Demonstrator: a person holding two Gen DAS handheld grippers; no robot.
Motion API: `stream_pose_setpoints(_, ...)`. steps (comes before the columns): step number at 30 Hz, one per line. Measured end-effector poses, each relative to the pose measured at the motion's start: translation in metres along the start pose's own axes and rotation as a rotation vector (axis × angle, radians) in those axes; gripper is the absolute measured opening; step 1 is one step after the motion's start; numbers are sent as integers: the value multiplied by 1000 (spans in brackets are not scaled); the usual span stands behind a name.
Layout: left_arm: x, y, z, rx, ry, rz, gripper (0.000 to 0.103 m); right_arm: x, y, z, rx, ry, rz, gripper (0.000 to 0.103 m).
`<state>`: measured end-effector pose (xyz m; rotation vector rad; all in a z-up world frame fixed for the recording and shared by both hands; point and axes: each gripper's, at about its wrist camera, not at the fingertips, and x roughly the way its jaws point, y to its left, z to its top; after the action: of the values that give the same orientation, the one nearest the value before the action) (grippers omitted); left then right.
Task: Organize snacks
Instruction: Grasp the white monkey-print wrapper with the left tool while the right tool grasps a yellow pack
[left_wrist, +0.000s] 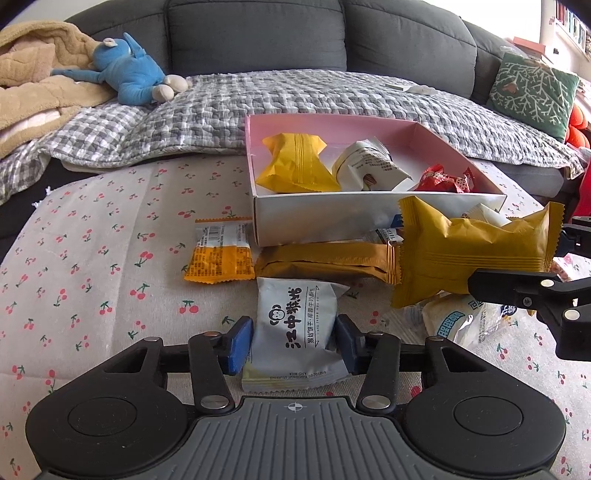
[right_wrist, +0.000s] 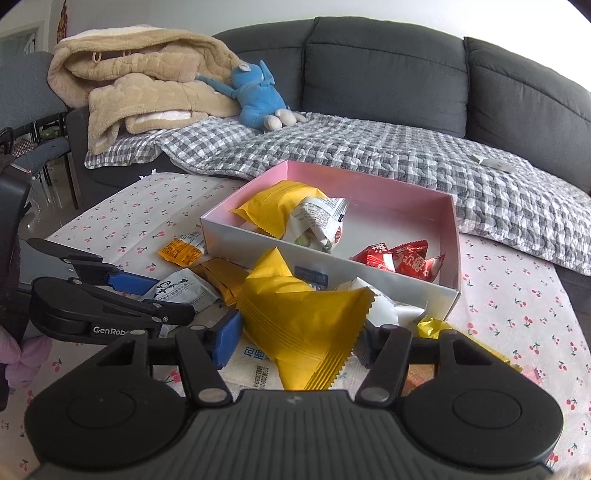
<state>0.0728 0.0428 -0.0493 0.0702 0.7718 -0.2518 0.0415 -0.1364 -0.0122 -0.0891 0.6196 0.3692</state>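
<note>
Two sets of tongs are working over the cherry-print tabletop (left_wrist: 110, 236). The left tongs (left_wrist: 291, 343) are standing partly closed, their blue pads (left_wrist: 236, 345) pressing on both sides of a white snack packet (left_wrist: 295, 325) that is lying flat on the cloth, in front of the box. The right tongs (right_wrist: 295, 345) are standing about half closed and are pinching a mustard-yellow snack packet (right_wrist: 295, 325); in the left wrist view that packet (left_wrist: 472, 251) is hanging clear of the cloth, just before the box's near wall. The pink-lined box (left_wrist: 332, 221) is sitting toward the far edge of the tabletop and is holding a yellow packet (left_wrist: 295, 162), a white packet (left_wrist: 369, 166) and red wrapped sweets (left_wrist: 447, 181). An orange packet (left_wrist: 221, 254) and a brown packet (left_wrist: 325, 262) are lying loose on the cloth beside the box. More packets are lying under the right tongs; their number cannot be told.
</note>
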Motion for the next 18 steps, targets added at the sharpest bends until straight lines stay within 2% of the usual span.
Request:
stream_pose_setpoints(4,0,0,0,0,0,0,45,3,-2,0,45,30,47,50)
stream_pose_setpoints(9,-1,-1,0,-8,-2,3,42,2,-3,-1,73,40,76,36)
stream_pose_setpoints(18,-8,-1,3,-19,-10,12,41,-5,-4,2,85,19,98,31)
